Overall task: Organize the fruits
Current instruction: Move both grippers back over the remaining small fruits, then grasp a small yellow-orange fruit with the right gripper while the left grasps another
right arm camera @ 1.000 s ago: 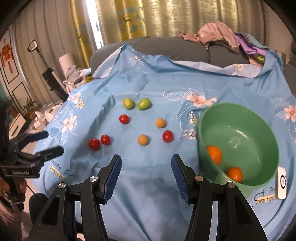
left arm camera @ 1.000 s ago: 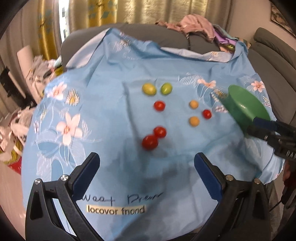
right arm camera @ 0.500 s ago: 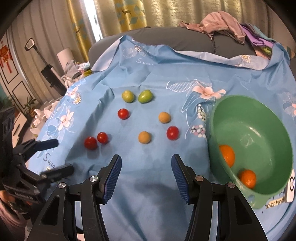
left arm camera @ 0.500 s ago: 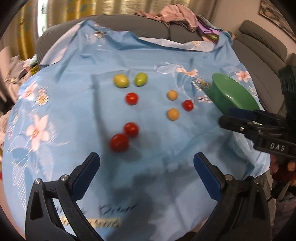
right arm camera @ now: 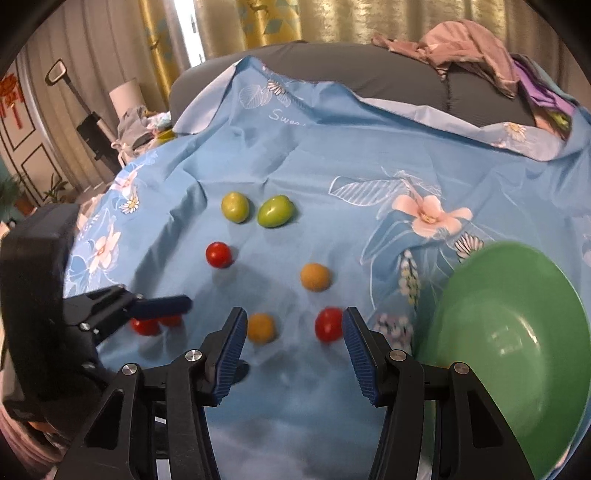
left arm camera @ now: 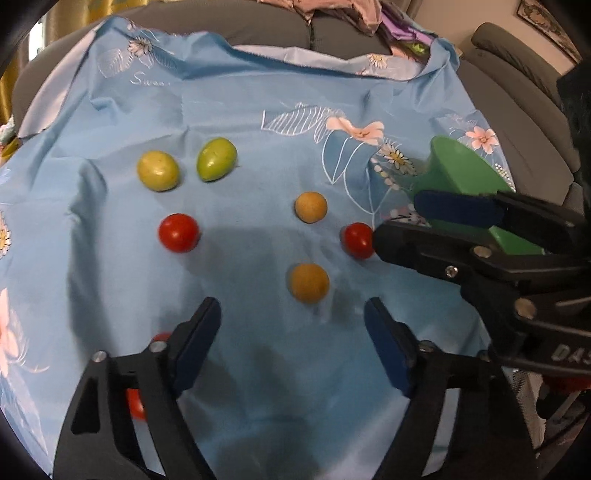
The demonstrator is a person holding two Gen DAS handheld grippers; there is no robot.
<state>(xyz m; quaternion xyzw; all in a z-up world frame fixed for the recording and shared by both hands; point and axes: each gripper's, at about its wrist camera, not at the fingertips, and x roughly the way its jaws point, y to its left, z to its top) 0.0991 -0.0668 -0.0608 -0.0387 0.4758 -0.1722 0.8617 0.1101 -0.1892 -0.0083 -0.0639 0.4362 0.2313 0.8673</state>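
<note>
Fruits scattered on blue cloth, both grippers low over them

Fruits lie loose on a blue floral cloth [right arm camera: 332, 155] draped over a grey sofa [right arm camera: 332, 62]. Nearest the left wrist camera, the left gripper [left arm camera: 291, 325] points down at the cloth with its jaws closing and only bare cloth between the blue pads. Two red tomatoes [left arm camera: 162, 338] sit partly hidden behind its left finger. Just beyond its fingertips rests an orange fruit [left arm camera: 308, 282], untouched.

From the right wrist view, the right gripper [right arm camera: 293, 332] holds its jaws partly apart, gripping nothing. A second red tomato [right arm camera: 328, 324] shows just inside its right finger and the same orange fruit sits just inside its left one; whether the pads reach either cannot be told. The green bowl [right arm camera: 517, 332] stands at the right, close beside that gripper, tilted toward the camera, and its inside is blurred.

Farther on, another orange fruit [right arm camera: 315, 277] lies in the middle and a lone red tomato [right arm camera: 219, 254] to the left. Beyond them a yellow-green fruit [right arm camera: 235, 206] and a green fruit [right arm camera: 275, 211] lie side by side, nearly touching. Crumpled clothes [right arm camera: 461, 48] top the sofa back, with curtains [right arm camera: 295, 18] behind.
</note>
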